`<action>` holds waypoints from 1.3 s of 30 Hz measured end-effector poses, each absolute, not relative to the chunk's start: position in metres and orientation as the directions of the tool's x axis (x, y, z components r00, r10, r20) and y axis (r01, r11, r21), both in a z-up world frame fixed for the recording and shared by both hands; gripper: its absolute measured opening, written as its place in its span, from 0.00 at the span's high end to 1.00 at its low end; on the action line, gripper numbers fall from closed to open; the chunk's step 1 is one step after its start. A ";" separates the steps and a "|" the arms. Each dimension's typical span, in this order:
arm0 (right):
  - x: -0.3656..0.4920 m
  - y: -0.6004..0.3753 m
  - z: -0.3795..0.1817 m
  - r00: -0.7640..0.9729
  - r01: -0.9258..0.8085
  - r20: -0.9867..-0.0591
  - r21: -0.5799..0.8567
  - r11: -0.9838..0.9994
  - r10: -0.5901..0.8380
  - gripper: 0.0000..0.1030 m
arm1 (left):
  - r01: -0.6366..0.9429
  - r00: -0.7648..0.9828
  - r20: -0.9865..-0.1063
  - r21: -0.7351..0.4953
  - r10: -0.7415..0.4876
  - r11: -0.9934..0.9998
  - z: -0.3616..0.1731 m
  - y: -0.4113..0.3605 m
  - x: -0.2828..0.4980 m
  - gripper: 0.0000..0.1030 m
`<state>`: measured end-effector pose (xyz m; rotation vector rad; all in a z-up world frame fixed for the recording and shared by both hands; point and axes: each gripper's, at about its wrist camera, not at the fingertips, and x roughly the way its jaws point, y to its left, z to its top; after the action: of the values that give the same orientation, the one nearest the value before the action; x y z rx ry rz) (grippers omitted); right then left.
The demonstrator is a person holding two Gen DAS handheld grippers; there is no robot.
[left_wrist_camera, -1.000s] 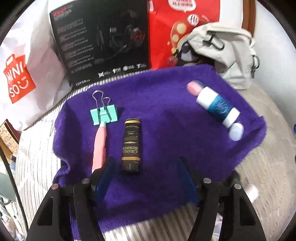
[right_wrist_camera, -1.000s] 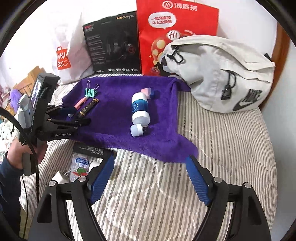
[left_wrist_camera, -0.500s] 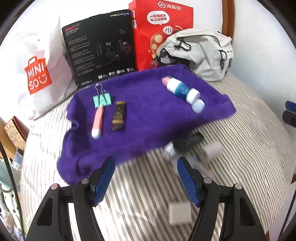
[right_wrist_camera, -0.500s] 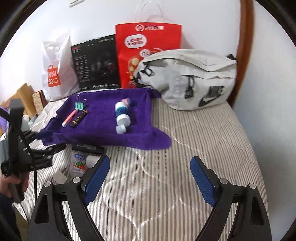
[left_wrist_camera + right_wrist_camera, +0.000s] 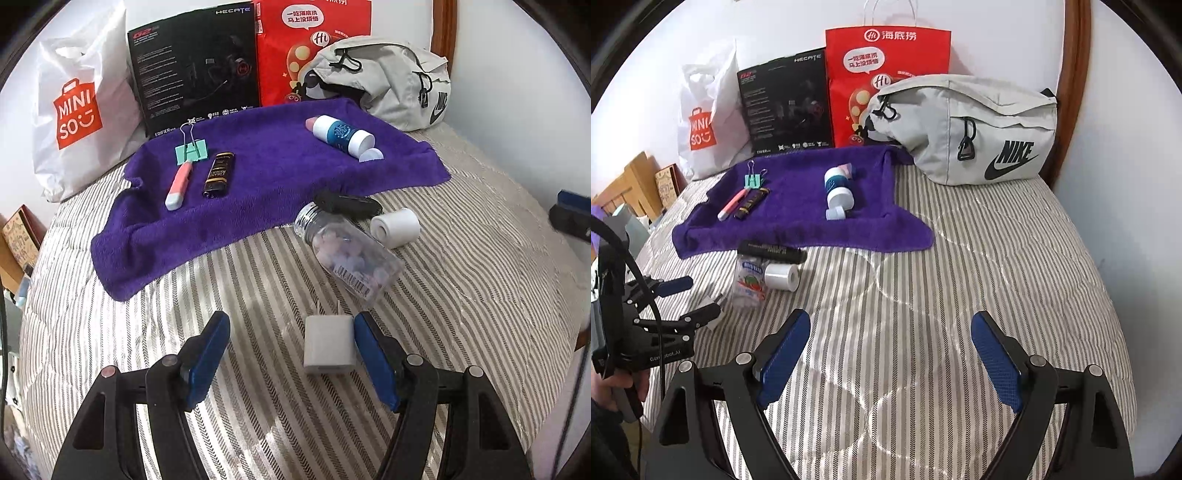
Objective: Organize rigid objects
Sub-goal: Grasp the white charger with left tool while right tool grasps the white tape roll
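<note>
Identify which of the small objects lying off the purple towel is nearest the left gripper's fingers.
The white square charger plug, lying right beside the left gripper's blue inner pad; the clear candy jar and white roll lie farther off.

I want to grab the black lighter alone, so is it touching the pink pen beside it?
Apart. The left wrist view shows a strip of purple towel between the black lighter and the pink pen.

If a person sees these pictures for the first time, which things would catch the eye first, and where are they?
The eye likely goes first to the purple towel spread on the striped bed, with small items such as a green binder clip and a blue-and-white bottle lying on it. Behind it, a bright red paper bag stands against the wall beside a grey Nike bag. Nearer, a clear jar lies on its side off the towel.
</note>
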<state>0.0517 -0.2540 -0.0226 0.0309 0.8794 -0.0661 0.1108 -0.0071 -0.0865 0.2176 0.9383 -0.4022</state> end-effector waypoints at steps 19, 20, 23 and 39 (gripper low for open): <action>0.057 -0.242 -0.043 0.601 0.038 -0.799 0.012 0.999 -0.014 0.14 | 0.482 0.502 -0.828 0.029 -0.249 0.876 -0.097 -0.018 0.106 0.61; 0.058 -0.241 -0.045 0.596 0.036 -0.803 0.010 0.999 -0.013 0.14 | 0.485 0.499 -0.828 0.023 -0.255 0.874 -0.097 -0.018 0.106 0.62; 0.062 -0.239 -0.050 0.587 0.032 -0.810 0.012 0.999 -0.009 0.14 | 0.499 0.490 -0.827 0.008 -0.274 0.867 -0.098 -0.020 0.105 0.70; 0.122 -0.212 -0.075 0.561 -0.028 -0.815 0.159 0.987 0.147 0.14 | 0.433 0.518 -0.826 0.029 -0.222 0.901 -0.098 0.014 0.113 0.74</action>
<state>0.1223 -0.2124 -0.0753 0.1334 0.9710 0.1033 0.1133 0.0142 -0.0980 0.2437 0.9495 -0.3975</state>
